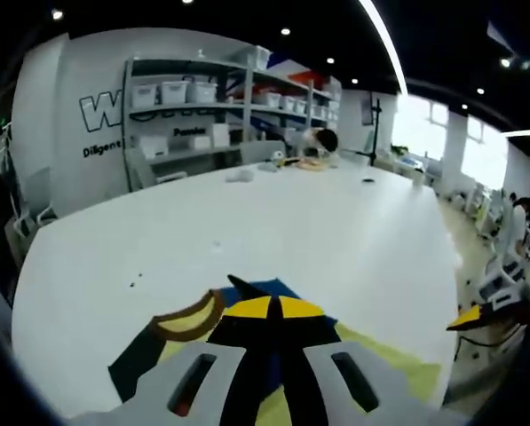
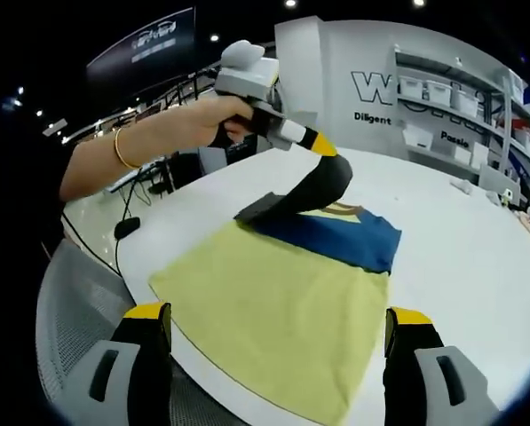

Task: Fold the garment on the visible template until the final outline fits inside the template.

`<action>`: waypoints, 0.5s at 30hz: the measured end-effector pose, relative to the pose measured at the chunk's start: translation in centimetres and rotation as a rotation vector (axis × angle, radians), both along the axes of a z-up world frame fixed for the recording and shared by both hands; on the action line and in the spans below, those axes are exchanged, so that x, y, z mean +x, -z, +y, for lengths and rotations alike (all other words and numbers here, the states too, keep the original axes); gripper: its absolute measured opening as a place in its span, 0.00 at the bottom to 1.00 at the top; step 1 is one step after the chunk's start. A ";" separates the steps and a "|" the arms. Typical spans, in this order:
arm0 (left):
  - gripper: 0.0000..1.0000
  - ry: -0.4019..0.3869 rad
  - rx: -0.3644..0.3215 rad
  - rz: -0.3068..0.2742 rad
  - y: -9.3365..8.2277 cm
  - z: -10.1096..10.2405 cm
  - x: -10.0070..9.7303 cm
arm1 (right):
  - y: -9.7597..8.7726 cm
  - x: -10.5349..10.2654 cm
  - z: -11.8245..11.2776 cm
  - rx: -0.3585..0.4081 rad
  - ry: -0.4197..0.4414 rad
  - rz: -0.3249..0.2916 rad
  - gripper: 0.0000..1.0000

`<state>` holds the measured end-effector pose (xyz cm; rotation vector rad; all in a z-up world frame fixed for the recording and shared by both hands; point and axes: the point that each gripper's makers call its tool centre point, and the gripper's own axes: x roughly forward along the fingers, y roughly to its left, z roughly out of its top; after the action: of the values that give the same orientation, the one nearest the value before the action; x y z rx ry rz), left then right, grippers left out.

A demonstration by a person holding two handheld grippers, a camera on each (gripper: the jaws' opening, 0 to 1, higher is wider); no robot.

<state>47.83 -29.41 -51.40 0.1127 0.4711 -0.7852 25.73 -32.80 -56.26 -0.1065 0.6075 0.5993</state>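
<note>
A garment [image 2: 282, 302] with a pale yellow body, a blue upper part [image 2: 344, 235] and black sleeves lies flat near the edge of the white table [image 2: 460, 231]. My left gripper [image 2: 322, 146], held in a person's hand, is shut on a black sleeve [image 2: 313, 191] and holds it lifted above the blue part. In the left gripper view its yellow tips [image 1: 273, 311] are closed together on black fabric, with the brown collar [image 1: 192, 321] just left of them. My right gripper [image 2: 278, 351] hovers open over the yellow hem, with nothing between its jaws.
A person's forearm with a gold bracelet [image 2: 122, 146] reaches in from the left. A grey mesh chair [image 2: 78, 311] sits below the table's rounded edge. Small items [image 1: 309, 161] lie at the far end, and shelves with white bins [image 1: 193, 93] stand behind them.
</note>
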 end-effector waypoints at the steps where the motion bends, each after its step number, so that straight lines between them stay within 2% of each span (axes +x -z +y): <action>1: 0.02 0.006 0.000 0.005 0.4 -0.3 -0.2 | 0.1 0.0 -0.1 -0.003 0.001 0.003 0.99; 7: 0.02 0.058 0.025 0.027 3.5 -2.3 -1.7 | 0.4 -0.2 -0.4 -0.014 0.011 0.010 0.99; 15: 0.02 0.079 0.045 0.054 5.8 -4.0 -2.5 | 0.9 -0.6 -0.8 -0.004 0.027 0.023 0.99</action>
<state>45.37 -33.42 -57.24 0.1531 0.5380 -0.8567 25.18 -33.62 -57.14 -0.0955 0.6315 0.5735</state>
